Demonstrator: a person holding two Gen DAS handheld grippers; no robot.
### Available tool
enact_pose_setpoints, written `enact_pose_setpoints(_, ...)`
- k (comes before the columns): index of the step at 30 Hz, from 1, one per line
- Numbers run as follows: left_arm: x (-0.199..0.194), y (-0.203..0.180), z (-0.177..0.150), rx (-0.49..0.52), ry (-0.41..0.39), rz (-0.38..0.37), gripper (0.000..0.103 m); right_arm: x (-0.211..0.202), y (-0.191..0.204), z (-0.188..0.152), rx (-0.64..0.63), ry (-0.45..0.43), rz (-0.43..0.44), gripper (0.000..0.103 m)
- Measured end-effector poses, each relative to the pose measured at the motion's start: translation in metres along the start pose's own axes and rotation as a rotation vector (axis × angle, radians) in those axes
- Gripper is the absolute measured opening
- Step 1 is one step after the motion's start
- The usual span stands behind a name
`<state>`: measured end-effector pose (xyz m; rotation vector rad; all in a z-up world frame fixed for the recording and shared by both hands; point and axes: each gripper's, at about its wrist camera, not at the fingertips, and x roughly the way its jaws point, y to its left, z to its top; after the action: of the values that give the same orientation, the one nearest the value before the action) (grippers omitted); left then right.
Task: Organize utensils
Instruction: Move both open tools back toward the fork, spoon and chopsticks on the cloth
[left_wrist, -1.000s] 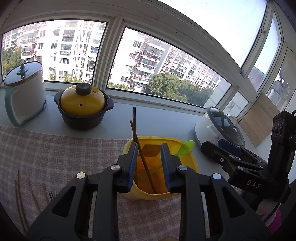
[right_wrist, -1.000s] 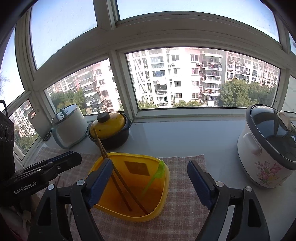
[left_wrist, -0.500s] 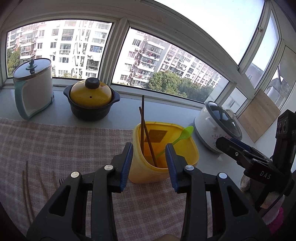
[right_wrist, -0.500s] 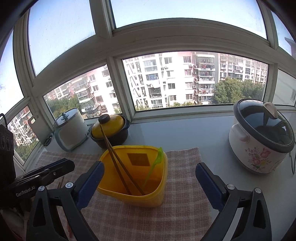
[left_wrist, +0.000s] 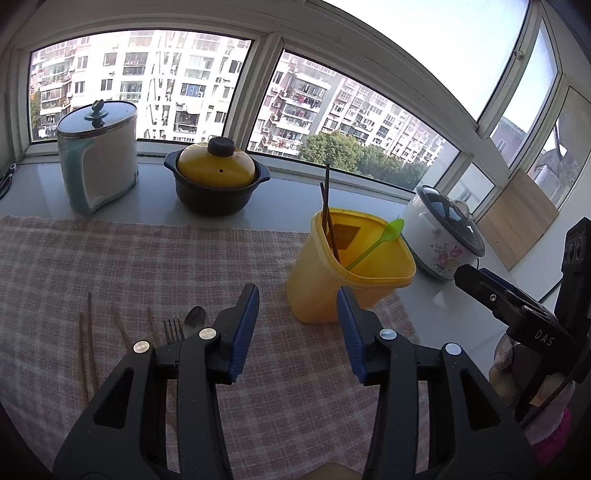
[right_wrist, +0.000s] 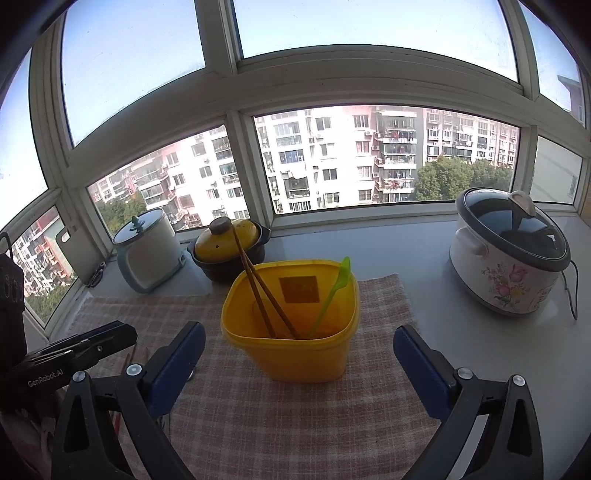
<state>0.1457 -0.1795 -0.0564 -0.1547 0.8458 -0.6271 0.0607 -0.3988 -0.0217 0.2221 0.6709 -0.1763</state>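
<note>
Yellow tub (right_wrist: 295, 354) — upright, holding chopsticks (right_wrist: 264, 295), green spoon (right_wrist: 332, 291).

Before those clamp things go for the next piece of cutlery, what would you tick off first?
1. Left gripper empty, jaws opening: ok.
2. Right gripper empty, wide open: ok.
3. Yellow container upright on the checked cloth: ok.
4. Chopsticks and green spoon inside it: ok.
5. Fork, metal spoon and loose chopsticks on the cloth, unobstructed: ok.
6. Whether the fork and spoon overlap: cannot tell.
</note>
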Motion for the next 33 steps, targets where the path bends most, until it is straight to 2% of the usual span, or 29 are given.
enact_pose_setpoints(22, -0.051, 0.139, -0.043, -0.157, 0.052, 0.111, 0.044, 0.007, 0.090, -0.041, -0.085, 0.057, 0.009, 0.103)
enact_pose_setpoints(26, -0.057, 0.164, -0.050, -0.187, 0.076, 0.132, 0.044, 0.011, 0.105, -0.050, -0.087, 0.033, 0.025, 0.103)
enact_pose_setpoints(33, -0.057, 0.194, -0.064, -0.214, 0.118, 0.159, 0.044, 0.030, 0.126, -0.063, -0.096, 0.088, 0.089, 0.099)
